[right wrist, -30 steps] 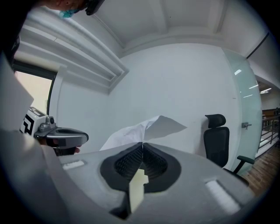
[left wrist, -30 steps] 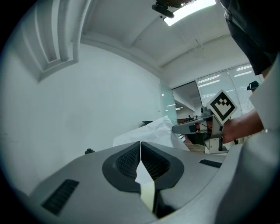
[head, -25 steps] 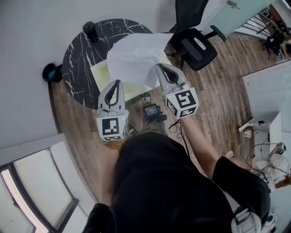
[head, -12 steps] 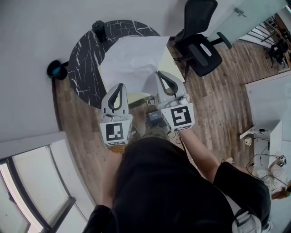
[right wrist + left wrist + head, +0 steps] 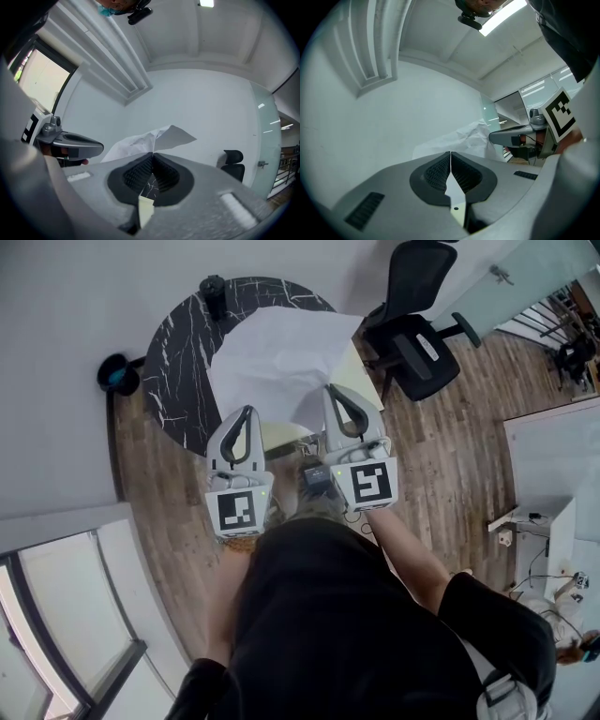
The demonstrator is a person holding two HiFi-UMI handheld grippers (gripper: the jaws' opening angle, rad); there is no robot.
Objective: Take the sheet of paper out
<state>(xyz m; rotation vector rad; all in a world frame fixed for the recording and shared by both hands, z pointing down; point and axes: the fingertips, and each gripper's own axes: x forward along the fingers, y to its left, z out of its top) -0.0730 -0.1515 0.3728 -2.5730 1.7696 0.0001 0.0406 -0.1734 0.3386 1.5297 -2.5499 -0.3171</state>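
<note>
On the far-left floor area stands a round black marble table. An office chair is just right of it and a wall runs along the far and left sides. Open floor lies near and right, so that is where there's room to pull.

The sheet of paper is white, creased and raised over the table's right half. It fans out far and left from its near-right corner, with its long axis running roughly left-near to right-far. Whether its far edge touches the tabletop can't be told.

A pale yellow folder lies flat under the sheet, and its near edge shows between the two grippers. The sheet looks clear of it already (a judgement), so what remains is carrying it off toward the near side.

The right gripper has its jaws pressed together, pinching that near-right corner. In the right gripper view the paper rises straight out of the tips. This hand is the one on the sheet, so it does the move.

The left gripper is just beside the sheet's near-left edge, apart from it. Its jaws are closed tip to tip with nothing seen between them, and the paper sits beyond and to the right.

A dark cup at the table's far rim is well clear of the pull path.
</note>
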